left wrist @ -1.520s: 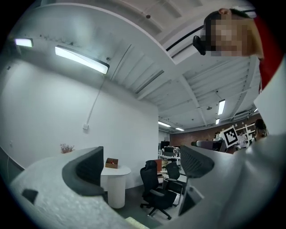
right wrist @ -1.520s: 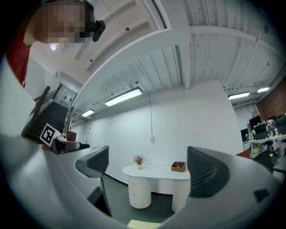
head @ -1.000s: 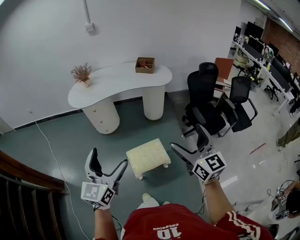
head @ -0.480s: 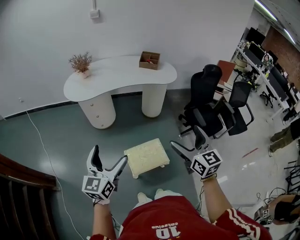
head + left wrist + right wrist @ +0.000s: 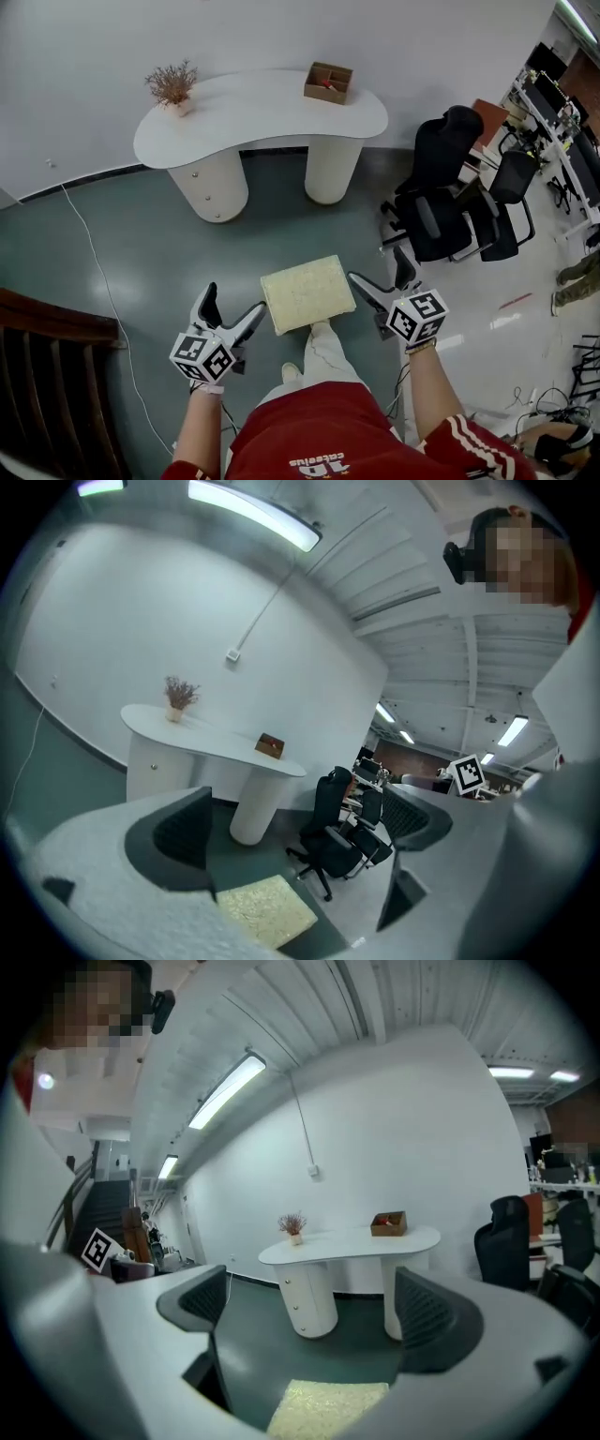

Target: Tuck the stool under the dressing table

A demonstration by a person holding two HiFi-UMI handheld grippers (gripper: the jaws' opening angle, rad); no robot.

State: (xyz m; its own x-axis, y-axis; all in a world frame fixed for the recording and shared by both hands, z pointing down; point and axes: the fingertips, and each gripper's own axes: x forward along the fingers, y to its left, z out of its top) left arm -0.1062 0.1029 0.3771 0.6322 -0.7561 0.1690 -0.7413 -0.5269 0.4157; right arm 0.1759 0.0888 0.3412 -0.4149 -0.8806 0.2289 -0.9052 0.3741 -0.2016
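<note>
Change: since the earlier frames the person had closed in, so the stool sat level with both tools, and a trouser leg had reached its near edge.
Stool: on the green floor, well apart from the white surface.
Long axis: roughly left to right, right end skewed slightly away; one long side faced the gap between the two pedestals.
Left tool: low beside the stool's left end, jaws spread wide, gripping nothing.
Right tool: beside the right end, jaws likewise wide apart and empty.
Room: open floor ran from the stool to the pedestal gap.
Edges: black office chairs to the right, a white cable to the left.
</note>
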